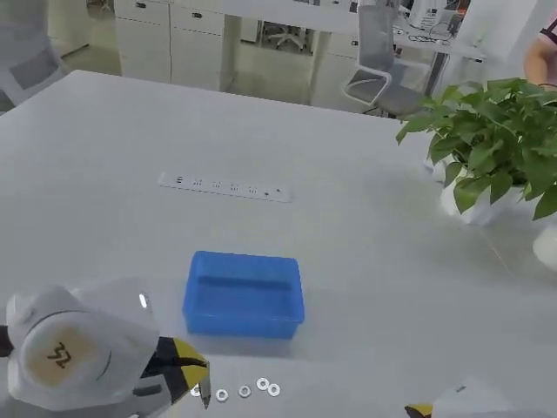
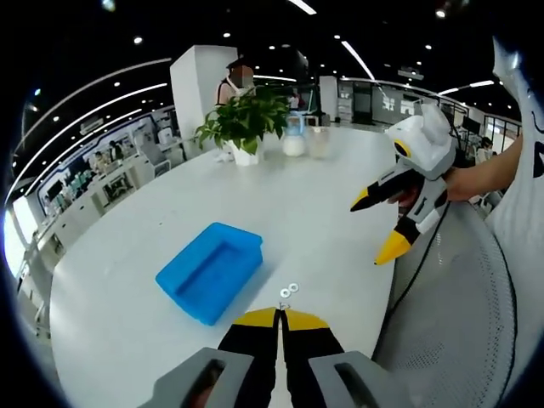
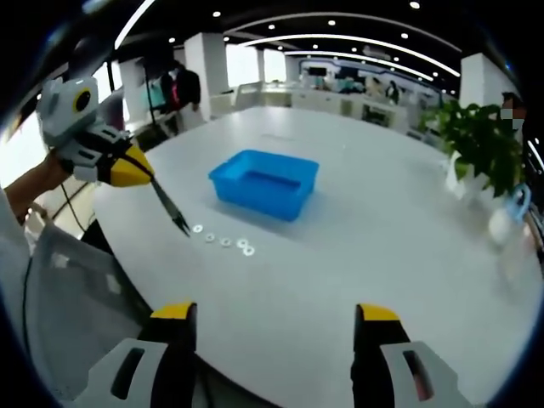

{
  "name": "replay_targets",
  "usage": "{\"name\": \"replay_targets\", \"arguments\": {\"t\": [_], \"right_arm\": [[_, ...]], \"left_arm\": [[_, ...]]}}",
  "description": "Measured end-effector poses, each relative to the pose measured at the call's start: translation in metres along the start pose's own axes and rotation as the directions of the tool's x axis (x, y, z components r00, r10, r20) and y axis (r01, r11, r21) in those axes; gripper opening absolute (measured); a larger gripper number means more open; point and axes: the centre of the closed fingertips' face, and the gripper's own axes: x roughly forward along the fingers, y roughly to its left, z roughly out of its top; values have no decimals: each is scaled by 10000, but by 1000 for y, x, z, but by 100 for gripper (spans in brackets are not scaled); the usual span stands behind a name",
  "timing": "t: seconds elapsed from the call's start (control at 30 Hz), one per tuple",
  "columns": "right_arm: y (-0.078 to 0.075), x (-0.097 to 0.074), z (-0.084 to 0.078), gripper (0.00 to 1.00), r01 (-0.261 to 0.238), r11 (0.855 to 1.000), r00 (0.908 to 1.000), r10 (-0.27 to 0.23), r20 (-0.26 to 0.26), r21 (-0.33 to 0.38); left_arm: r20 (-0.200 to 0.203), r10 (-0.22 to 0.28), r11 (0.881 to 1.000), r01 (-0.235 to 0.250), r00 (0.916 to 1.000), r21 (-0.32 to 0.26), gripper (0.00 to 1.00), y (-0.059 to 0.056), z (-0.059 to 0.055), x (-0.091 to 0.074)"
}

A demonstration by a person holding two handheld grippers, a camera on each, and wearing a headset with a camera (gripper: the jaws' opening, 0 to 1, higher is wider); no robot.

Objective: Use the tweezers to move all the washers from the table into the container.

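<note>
Left tool (image 2: 280,313): clenched on thin metal tweezers (image 3: 170,206).
Right tool (image 3: 275,309): released, jaws wide apart.
Small silver washers (image 3: 225,242): lined up on the white table (image 3: 365,246), near the blue rectangular plastic container (image 3: 255,202), tweezers' tips just beside.

Head view down across white table (image 1: 348,218), gripper views low from opposite sides, all sharing blue rectangular plastic container (image 1: 244,319).

Office chair (image 1: 376,48), potted plant (image 1: 496,131)
</note>
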Motion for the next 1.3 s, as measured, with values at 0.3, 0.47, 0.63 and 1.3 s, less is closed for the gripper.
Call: {"name": "replay_targets", "arguments": {"t": [0.3, 0.47, 0.63, 1.3], "right_arm": [[0, -1, 0, 74, 54, 10000, 10000, -54, -48, 58], [-4, -1, -1, 74, 82, 9994, 10000, -82, -2, 349], [-7, -1, -2, 73, 111, 9988, 9999, -111, -7, 479], [43, 23, 28, 55, -1932, 9768, 9808, 1947, 77, -920]], "left_arm": [[-101, 75, 9996, -72, 9999, 258, 0, 10, -6, 3], [-267, 56, 9989, -44, 9996, 461, 0, 11, -8, 8], [-206, -71, 9980, 84, 9998, 619, 0, 9, -4, 12], [-294, -485, 9988, 483, 9984, -58, 0, 21, -16, 8]]}}
